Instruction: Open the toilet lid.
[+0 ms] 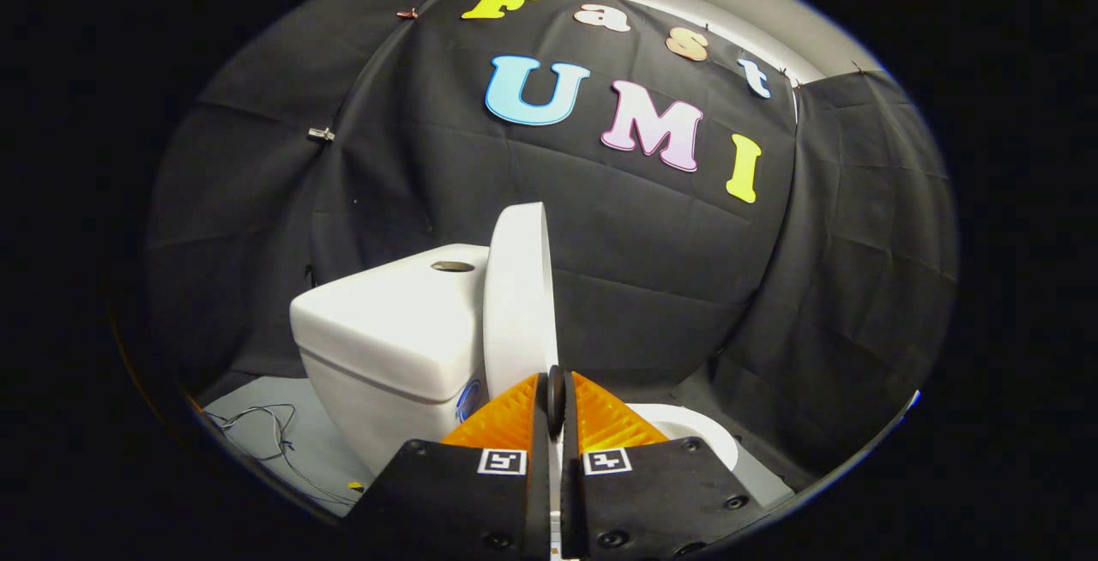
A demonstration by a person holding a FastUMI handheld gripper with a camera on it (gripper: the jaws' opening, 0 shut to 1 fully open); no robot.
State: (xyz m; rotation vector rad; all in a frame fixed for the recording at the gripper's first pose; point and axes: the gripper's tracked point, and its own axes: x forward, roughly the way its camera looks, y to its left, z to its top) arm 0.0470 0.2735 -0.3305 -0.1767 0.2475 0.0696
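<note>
One claw (556,394) is sitting with its fingers drawn together, clamped on the lower edge of the toilet lid (517,295), which is standing just ahead of it. That lid is rising nearly upright, long axis vertical, leaning toward the tank (386,329); the bowl rim (695,432) is lying beyond the fingers.

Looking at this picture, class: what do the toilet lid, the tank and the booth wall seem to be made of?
Toilet lid: probably hard plastic, smooth, glossy white; raised upright, its edge between the closed tongs.
Tank: likely glazed ceramic; thick white body with soft highlights.
Booth wall: black cloth, matte, creased and wrinkled.
</note>
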